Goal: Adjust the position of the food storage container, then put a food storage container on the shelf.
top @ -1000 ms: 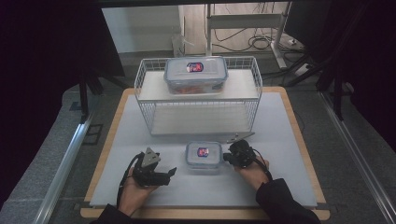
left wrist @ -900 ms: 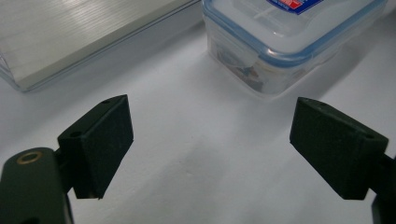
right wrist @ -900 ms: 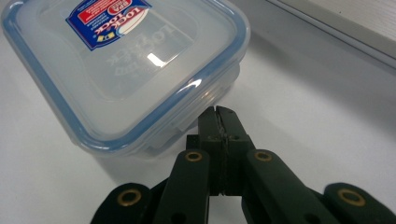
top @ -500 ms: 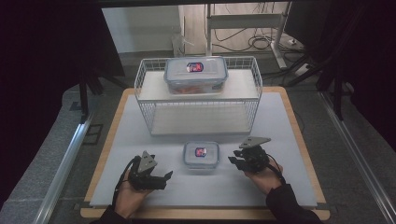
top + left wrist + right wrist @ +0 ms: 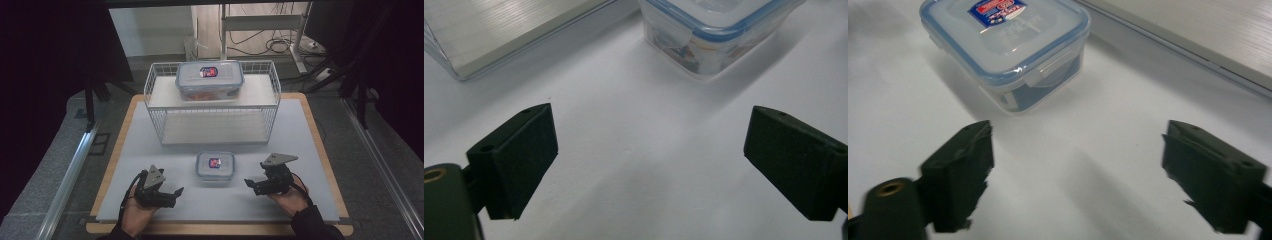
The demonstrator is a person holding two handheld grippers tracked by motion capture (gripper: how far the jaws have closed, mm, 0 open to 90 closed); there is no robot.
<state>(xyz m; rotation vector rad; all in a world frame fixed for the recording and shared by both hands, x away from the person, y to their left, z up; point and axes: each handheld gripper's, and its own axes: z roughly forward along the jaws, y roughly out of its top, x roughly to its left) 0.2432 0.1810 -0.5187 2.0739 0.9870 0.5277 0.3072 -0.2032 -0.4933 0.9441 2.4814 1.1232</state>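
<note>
A small clear container [image 5: 215, 166] with a blue-sealed lid and a red-and-blue label sits on the white mat between my two grippers. My left gripper [image 5: 176, 196] lies to its left, pointing right; its jaws have just been opening and nothing is between them [image 5: 651, 160]. The container's corner [image 5: 719, 30] lies ahead of it. My right gripper [image 5: 251, 186] rests to the container's right, apart from it; its jaws have just been opening wide and hold nothing [image 5: 1078, 170]. The right gripper view has the container [image 5: 1005, 45] ahead at upper left, lid latched.
A white wire rack [image 5: 274, 95] stands at the back of the mat. A larger clear container [image 5: 210, 80] with orange contents rests on its top shelf. The wooden board's edge [image 5: 330, 165] frames the mat. Dark stands and cables lie beyond.
My right gripper has drawn back to the right, away from the small container's side, and its jaws have gone from shut to wide. The left gripper has barely shifted.
</note>
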